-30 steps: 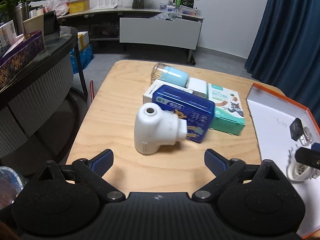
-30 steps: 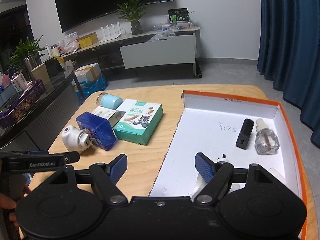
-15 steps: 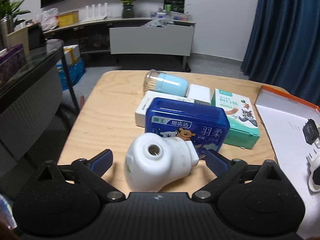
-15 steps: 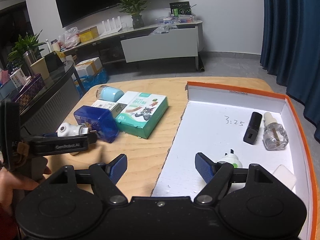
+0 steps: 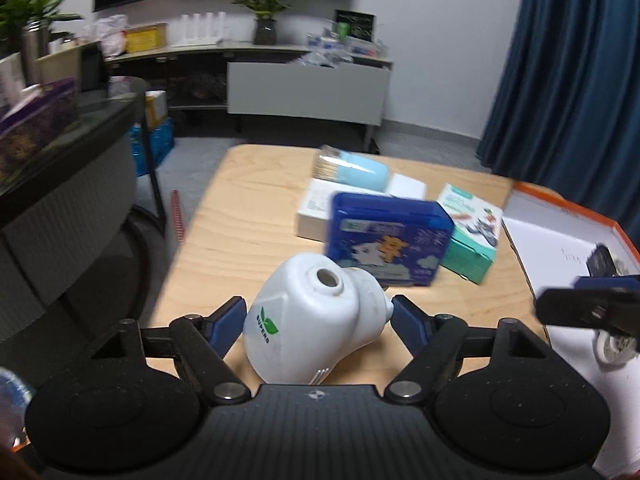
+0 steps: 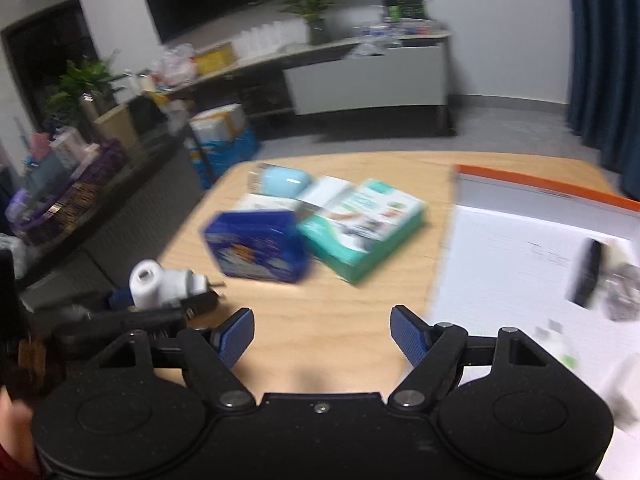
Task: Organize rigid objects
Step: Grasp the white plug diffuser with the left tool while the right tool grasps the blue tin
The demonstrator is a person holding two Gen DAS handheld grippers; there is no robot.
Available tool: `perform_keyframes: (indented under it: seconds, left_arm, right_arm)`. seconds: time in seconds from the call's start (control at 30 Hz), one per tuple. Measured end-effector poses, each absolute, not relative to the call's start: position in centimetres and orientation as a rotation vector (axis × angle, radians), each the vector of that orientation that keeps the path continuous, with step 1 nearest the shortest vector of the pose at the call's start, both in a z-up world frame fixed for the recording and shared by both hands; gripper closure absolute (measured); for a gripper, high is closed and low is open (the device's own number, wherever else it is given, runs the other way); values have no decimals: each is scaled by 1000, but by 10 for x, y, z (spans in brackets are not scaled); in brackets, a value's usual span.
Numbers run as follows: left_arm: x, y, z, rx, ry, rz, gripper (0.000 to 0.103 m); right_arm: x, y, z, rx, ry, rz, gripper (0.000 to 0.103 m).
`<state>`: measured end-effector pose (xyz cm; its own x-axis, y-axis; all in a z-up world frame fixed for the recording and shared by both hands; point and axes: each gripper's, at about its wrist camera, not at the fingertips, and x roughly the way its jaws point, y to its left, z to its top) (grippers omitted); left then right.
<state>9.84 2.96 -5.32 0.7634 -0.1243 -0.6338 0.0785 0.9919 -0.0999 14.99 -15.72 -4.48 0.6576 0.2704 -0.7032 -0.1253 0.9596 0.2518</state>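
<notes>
A white plug-in device (image 5: 316,316), marked with a green leaf logo, fills the lower centre of the left wrist view. It sits between the 2 blue pads of the left gripper (image 5: 318,320); the left pad touches it, while the right pad stands just beside its nozzle. Behind it, mid-frame on the wooden table (image 5: 248,208), stands a blue box (image 5: 386,240), with a teal box (image 5: 470,236) to its right. The right gripper (image 6: 322,334) is spread wide over bare wood, holding nothing. An orange-rimmed tray (image 6: 540,188) occupies the right edge.

L fingers (image 5: 230,322) now closed round white plug-in unit (image 5: 316,312), prev. apart.
</notes>
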Motion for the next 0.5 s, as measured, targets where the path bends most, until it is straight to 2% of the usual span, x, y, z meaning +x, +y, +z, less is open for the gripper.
perform_keyframes:
  seconds: [0.17,0.37,0.5]
  left_arm:
    - [94,55,-40,-108,666,-35,23]
    - [96,74,-39,-141,658,-9,23]
    - [98,78,-42,-167,662,-17,23]
  right_arm:
    - [179,-120,-52,128,811,240,11]
    - [204,-93,-44,-228,748,382,11]
    - [230,-84,-43,-361,748,510,11]
